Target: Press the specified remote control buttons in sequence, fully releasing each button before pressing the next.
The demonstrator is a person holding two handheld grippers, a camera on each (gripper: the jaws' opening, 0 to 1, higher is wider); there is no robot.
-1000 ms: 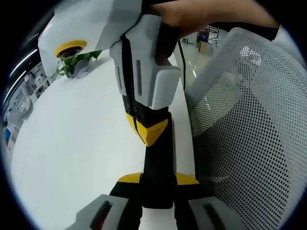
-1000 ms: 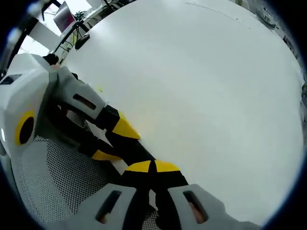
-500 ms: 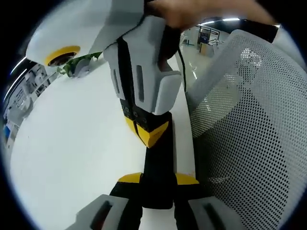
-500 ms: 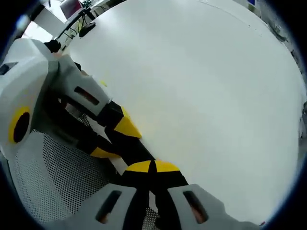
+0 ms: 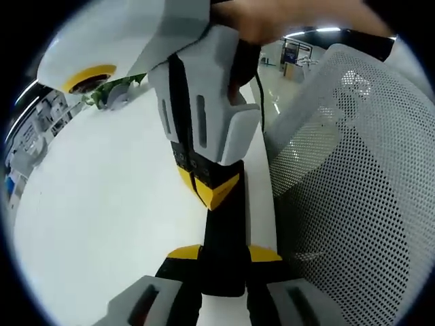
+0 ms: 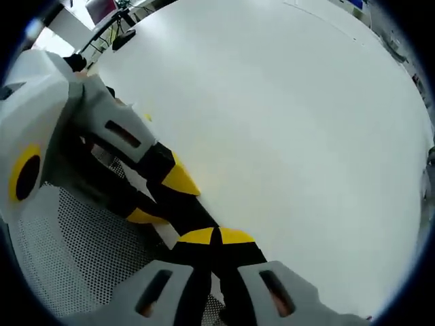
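A slim black remote control (image 5: 224, 227) is seen edge-on over the white table (image 5: 102, 204). My left gripper (image 5: 224, 252) is shut on it, one yellow-tipped jaw on each side. My right gripper (image 5: 209, 187) comes in from above, held by a person's hand (image 5: 272, 17). It is shut, and its joined yellow tips rest on the remote's far end. In the right gripper view my right gripper (image 6: 215, 236) is shut with its tips against the remote (image 6: 183, 212). The left gripper (image 6: 163, 199) clamps the remote from the left. The remote's buttons are hidden.
A grey mesh chair back (image 5: 353, 170) stands close beside the table's edge and also appears as mesh (image 6: 75, 251) in the right gripper view. A green plant (image 5: 112, 87) sits at the far end of the table. The wide white tabletop (image 6: 285, 122) stretches beyond the grippers.
The right gripper's body has shifted slightly in the left gripper view. Its tips stay at the remote's end, and the left gripper keeps its hold.
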